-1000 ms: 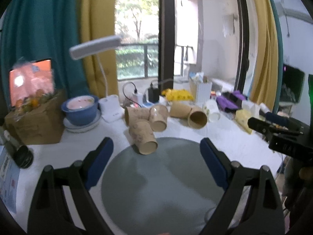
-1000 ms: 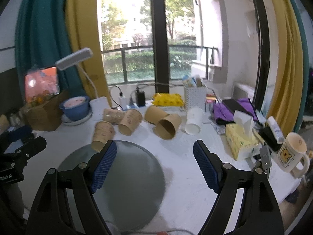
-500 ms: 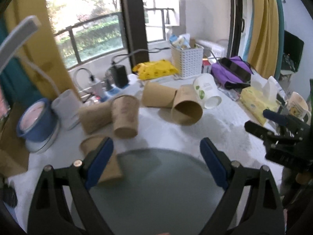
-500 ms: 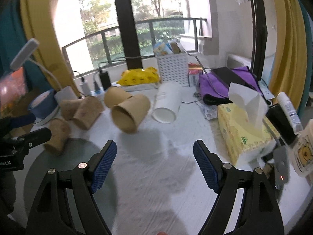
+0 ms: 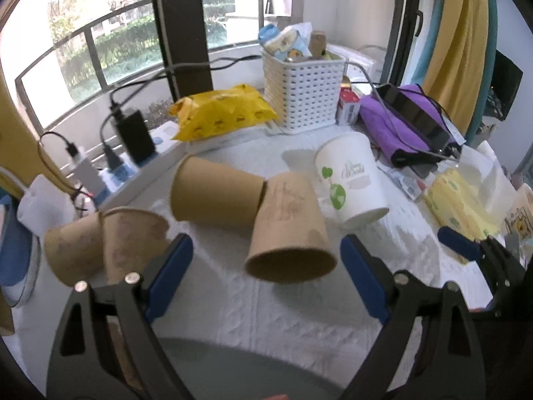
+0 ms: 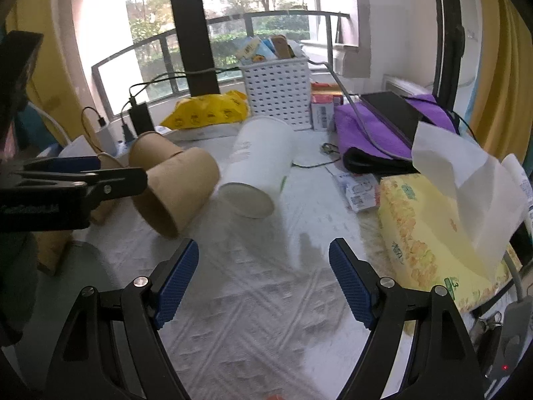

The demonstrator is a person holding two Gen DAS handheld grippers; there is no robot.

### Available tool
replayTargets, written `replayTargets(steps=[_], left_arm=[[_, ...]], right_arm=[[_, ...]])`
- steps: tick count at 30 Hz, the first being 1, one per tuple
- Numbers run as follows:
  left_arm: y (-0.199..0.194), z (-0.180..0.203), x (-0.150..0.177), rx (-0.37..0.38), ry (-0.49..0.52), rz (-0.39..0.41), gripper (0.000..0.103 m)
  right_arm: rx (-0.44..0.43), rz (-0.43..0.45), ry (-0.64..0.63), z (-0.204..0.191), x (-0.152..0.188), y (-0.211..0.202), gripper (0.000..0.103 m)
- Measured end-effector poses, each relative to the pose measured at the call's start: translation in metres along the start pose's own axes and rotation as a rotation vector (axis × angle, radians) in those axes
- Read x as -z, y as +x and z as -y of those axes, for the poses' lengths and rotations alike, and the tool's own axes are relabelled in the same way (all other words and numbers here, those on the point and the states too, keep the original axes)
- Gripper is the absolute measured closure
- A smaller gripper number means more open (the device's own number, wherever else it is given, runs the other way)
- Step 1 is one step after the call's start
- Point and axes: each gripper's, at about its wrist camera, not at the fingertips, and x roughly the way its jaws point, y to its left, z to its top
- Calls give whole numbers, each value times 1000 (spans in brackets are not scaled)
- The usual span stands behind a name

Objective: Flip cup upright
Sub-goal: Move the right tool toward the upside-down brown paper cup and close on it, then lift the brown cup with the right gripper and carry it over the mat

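Brown paper cup [image 5: 289, 230] now lies on its side dead ahead between the fingers of the left gripper [image 5: 263, 275], mouth toward it; a second ago the grey mat filled that view. Both have closed in. Jaws wide, nothing held. Right gripper [image 6: 263, 281] also wide and empty, white cup [image 6: 258, 170] lying ahead. Looks like approach phase, grasp not yet made.
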Motion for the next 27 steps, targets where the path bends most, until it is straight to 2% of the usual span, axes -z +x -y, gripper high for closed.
replayTargets(steps=[5,13,16,27], left_arm=[[20,10,-8,-3,23,-19,12],[51,5,-7,24,4,-112,13],[50,-1,-5,44,-18,-127,33],[9,-5,12,91,6,-84,42]], right_arm=[[-4,2,19,9,0,1,20],[-13,3,35,12,0,0,20],[-13,8,39,12,0,-2,20],[13,58,14,0,-4,-32,20]])
